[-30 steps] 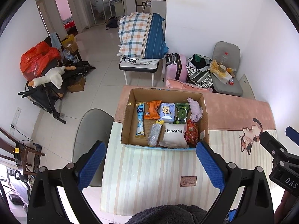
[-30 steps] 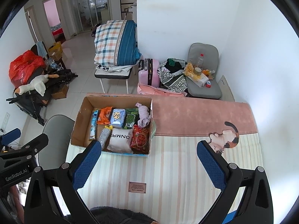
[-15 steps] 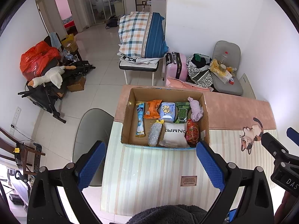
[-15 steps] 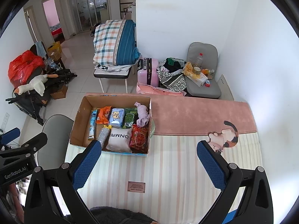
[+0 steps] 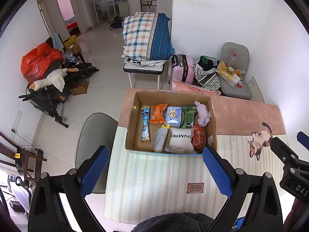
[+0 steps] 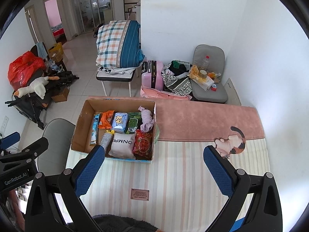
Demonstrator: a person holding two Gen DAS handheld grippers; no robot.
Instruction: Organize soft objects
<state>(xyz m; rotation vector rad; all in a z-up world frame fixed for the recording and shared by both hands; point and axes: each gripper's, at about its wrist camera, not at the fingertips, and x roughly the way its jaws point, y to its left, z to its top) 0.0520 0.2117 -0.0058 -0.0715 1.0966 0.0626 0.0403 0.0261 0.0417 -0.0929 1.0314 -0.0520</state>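
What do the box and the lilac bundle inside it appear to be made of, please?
The box looks like matte brown corrugated cardboard, with raw, slightly frayed rims. The lilac bundle seems to be soft knit fabric: it is twisted, wrinkled and without sheen.

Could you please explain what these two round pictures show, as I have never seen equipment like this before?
There is no robot here: a person holds a hand-held two-finger gripper in each hand, and each carries a fisheye camera that looks along its blue fingers, which is why the pictures look round. One picture comes from the left gripper, the other from the right gripper. Both are open and hold nothing. They hover above a table with a striped cloth. On it stands an open cardboard box packed with soft things: a white pillow pack, a red packet, a lilac cloth bundle, snack bags and a bubble-wrap roll. In the left picture, the right gripper shows at the right edge.
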